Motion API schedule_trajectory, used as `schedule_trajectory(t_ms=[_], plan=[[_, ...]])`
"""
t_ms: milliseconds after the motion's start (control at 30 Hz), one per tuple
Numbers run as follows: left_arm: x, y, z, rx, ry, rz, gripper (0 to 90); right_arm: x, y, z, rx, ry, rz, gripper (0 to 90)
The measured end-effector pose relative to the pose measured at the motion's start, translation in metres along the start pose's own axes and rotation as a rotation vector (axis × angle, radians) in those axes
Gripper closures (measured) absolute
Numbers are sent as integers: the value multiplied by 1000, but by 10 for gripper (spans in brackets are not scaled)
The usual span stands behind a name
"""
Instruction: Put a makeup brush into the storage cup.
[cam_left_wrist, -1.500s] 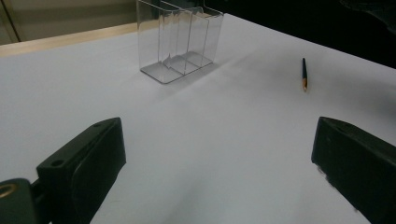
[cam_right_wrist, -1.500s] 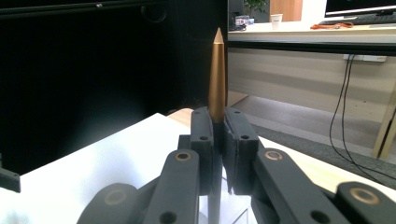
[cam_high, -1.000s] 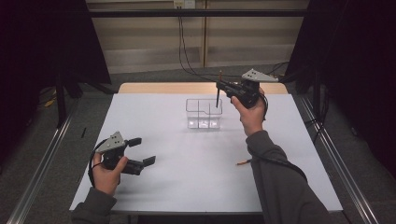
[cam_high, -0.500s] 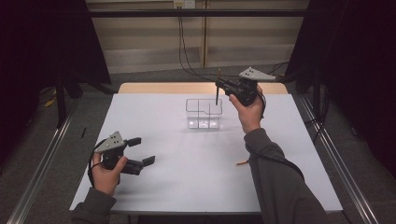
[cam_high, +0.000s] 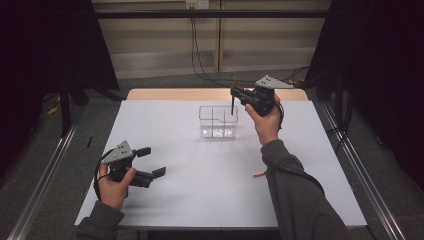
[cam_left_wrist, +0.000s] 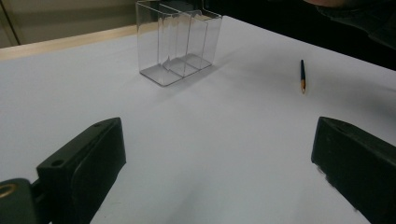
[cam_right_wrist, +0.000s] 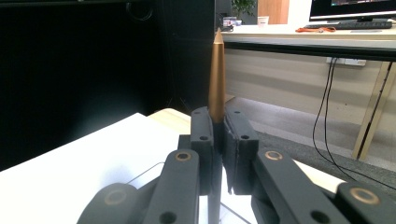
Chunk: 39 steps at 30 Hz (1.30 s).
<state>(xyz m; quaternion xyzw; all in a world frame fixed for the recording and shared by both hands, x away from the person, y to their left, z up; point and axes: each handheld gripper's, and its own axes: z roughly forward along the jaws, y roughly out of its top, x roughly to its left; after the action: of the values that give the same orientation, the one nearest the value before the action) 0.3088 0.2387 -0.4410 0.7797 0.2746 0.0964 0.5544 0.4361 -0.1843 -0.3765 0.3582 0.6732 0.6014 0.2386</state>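
**Pen held upright over the clear box**

A pen (cam_high: 233, 100) is clamped between the jaws of the right gripper (cam_high: 239, 94), which are closed almost fully upon it. In the right gripper view the pen (cam_right_wrist: 216, 74) is seen standing straight up out of the pinched jaws, its copper-coloured pointed end uppermost. In the high view its darker lower part hangs below the jaws, over the right-hand end of the clear box (cam_high: 218, 121) that stands on the white table (cam_high: 210, 195). The pen's long axis is thus near vertical, in line with the box's open top. Whether the lower end is already inside a compartment or just above the rim cannot be told.

The coming move is judged to be a straight lowering: the box lies directly beneath the pen, so little sideways travel is called for, only care that the tip is kept clear of the thin dividers.

The left gripper (cam_high: 150, 162) is held low at the near left of the table, well apart from the box, its jaws spread wide and empty, as is plain in the left gripper view. A second pen (cam_left_wrist: 302, 77) lies flat on the table near the person's right sleeve (cam_high: 295, 195), nearer to the right hand than to the left.
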Motion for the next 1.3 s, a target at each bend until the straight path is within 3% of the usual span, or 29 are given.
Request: schedule_trajectory(t_ms=[933,1000,1300], plan=[[-1,0,0,4,5,0,28,1,-15,-6,22,12,8,830],[-1,0,0,12,22,4,28,0,-16,-7,18,12,11,829],[-1,0,1,13,12,2,27,-1,-20,-9,31,15,12,829]])
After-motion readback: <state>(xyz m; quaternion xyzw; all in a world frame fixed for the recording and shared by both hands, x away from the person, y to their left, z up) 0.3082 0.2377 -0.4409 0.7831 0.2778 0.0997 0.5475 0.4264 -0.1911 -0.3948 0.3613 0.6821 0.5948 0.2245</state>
